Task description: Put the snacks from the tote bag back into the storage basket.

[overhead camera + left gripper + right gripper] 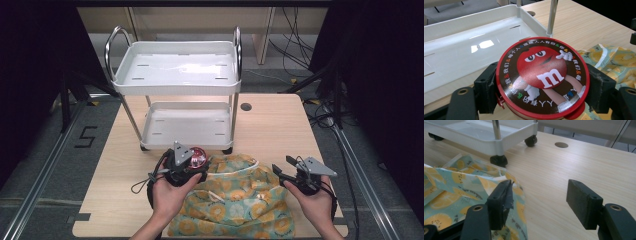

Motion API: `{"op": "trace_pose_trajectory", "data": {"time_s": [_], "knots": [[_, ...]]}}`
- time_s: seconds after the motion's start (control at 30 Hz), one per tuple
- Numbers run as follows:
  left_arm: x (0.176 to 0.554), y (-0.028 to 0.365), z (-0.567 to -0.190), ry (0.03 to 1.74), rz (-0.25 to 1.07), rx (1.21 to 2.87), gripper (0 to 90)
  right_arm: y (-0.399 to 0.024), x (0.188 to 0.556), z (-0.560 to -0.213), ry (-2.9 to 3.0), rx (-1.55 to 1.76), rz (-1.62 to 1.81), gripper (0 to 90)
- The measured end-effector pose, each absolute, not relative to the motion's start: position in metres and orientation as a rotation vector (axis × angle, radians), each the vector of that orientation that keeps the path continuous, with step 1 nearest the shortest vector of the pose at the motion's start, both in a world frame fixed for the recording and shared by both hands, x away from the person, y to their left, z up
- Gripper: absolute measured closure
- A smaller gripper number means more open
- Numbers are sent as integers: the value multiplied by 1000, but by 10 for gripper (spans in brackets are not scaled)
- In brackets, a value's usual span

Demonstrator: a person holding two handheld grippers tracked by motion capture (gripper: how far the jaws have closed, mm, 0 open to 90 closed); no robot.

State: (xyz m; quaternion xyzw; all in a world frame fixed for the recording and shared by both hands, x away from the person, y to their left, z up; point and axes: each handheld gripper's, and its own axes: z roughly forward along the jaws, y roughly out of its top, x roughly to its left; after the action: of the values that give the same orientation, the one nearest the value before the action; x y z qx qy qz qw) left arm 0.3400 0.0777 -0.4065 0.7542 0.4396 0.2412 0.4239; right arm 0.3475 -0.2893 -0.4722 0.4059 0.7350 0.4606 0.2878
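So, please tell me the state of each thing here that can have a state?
Left gripper: shut on the round tin.
Round tin: lid on, held above the table.
Right gripper: open, holding nothing.
Fabric bag: crumpled, lying on the table.
Cart: upright, both shelves empty.

Round red-rimmed candy tin (pixel 542 79), lid printed with a red cartoon figure and a white "m", lay face-up, clamped at its sides between the left hand-held gripper (pixel 541 88) pads, just above the lemon-print bag (pixel 235 200).

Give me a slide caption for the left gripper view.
Left tool clamps a round red candy tin above the white cart's lower tray.
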Motion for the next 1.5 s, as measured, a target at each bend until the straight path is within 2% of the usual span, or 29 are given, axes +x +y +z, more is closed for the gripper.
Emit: {"op": "trace_pose_trajectory", "data": {"time_s": [1.5], "knots": [[359,90,-389,1168,637,1870,253,-289,347,-471,1960,1097,1238,382]]}}
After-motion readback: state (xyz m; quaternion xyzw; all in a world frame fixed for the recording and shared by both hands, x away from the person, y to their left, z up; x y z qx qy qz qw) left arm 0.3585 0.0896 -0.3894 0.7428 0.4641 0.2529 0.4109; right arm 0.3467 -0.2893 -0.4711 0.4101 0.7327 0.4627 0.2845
